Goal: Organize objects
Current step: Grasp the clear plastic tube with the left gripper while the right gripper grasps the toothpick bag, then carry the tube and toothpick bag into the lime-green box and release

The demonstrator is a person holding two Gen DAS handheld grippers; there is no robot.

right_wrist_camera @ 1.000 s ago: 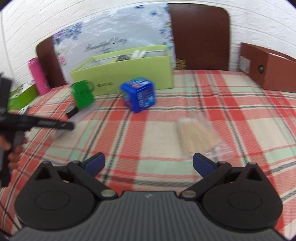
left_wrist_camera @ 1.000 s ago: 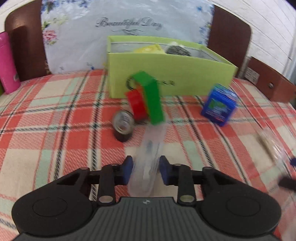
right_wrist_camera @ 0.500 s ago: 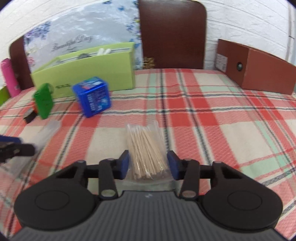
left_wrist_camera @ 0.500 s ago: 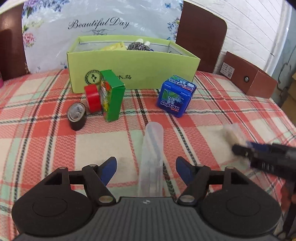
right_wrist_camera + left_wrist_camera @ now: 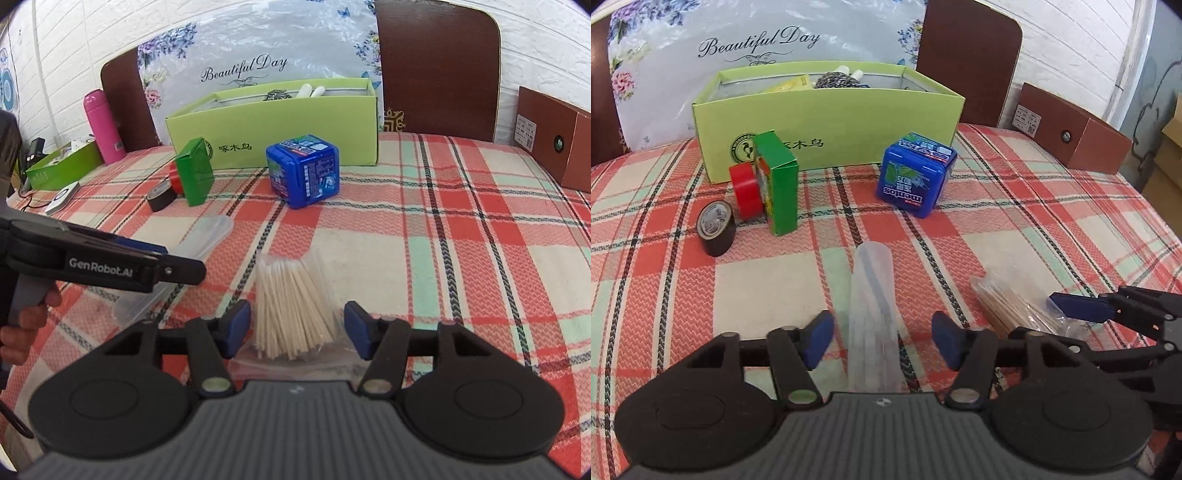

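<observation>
Pick-up step: left gripper (image 5: 882, 339) closing, gapped around clear case (image 5: 873, 314); right gripper (image 5: 297, 334) reopening, astride stick bag (image 5: 291, 310). Next: close, lift to green box (image 5: 831, 122).

Each gripper is matte black plastic: a ribbed grey-black top plate, two round domed housings at its sides, and angular linkage arms with silver rivet heads. The left gripper (image 5: 882, 334) and right gripper (image 5: 297, 330) carry blue rubber pads (image 5: 236, 326). White "GenRobot.AI" lettering marks the left gripper's side, above its grey handle.
</observation>
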